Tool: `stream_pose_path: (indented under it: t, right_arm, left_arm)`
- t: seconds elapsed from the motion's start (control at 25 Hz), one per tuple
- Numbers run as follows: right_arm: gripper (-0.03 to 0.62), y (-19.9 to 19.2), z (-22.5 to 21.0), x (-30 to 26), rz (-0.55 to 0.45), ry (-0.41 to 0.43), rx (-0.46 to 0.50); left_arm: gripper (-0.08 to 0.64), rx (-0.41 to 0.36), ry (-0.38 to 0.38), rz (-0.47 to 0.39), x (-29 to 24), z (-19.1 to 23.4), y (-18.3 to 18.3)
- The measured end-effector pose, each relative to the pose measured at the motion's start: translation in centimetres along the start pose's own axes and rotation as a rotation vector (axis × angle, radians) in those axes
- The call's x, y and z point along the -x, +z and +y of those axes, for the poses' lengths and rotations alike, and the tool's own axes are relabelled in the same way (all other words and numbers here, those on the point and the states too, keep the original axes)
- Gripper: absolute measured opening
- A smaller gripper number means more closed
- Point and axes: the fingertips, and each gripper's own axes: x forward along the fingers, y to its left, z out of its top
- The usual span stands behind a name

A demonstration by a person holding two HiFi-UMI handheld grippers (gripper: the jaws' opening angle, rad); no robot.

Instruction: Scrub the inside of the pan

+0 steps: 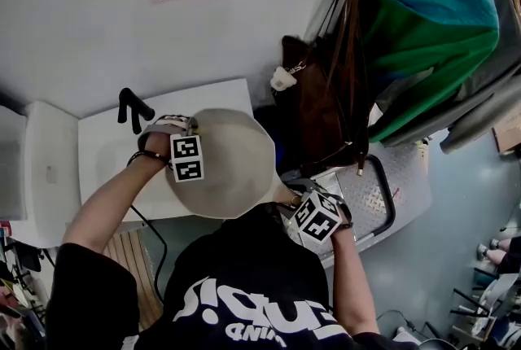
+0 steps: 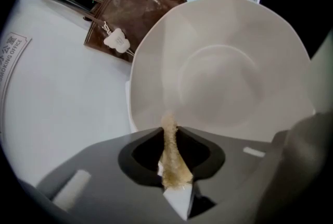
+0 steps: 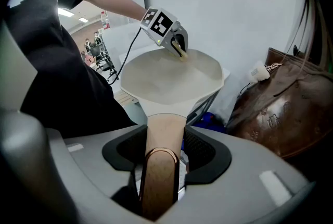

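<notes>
At the far left, a white table is standing against a wall. The left gripper is reaching over it with its jaws closed on a thin tan scrubber. The tip of the scrubber is touching the inside wall of the pan near the rim.

The cream pan is sitting in the middle, open side up, overhanging the table's right edge. It is unclear whether its underside is resting on the table.

To the right, the right gripper is clamping the pan's wooden handle between its jaws. A brown bag is hanging just beyond it.

Two things could go wrong. Pressing down near the rim, far from the handle, could twist the pan in the right jaws and tip it. The narrow scrubber could also be dragged out of the left jaws by a hard stroke.
</notes>
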Motion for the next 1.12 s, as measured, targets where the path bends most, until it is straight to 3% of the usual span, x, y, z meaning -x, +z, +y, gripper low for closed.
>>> stream_pose_path:
  t: [0.28, 0.64, 0.8, 1.12]
  right_arm:
    - [0.225, 0.0, 0.0, 0.0, 0.003, -0.005, -0.007]
    - [0.225, 0.0, -0.1, 0.0, 0.008, -0.006, -0.011]
    - [0.224, 0.1, -0.1, 0.0, 0.007, -0.005, -0.013]
    - [0.224, 0.1, -0.1, 0.0, 0.007, -0.005, -0.01]
  left_arm:
    - [0.075, 0.055, -0.087, -0.002, 0.8, -1.9, -1.1]
    - [0.075, 0.044, -0.232, 0.013, 2.3, -4.6, -1.2]
    - [0.075, 0.101, -0.324, -0.006, 3.1, -5.5, -1.2]
    - [0.075, 0.15, -0.426, -0.003, 4.3, -7.3, -1.3]
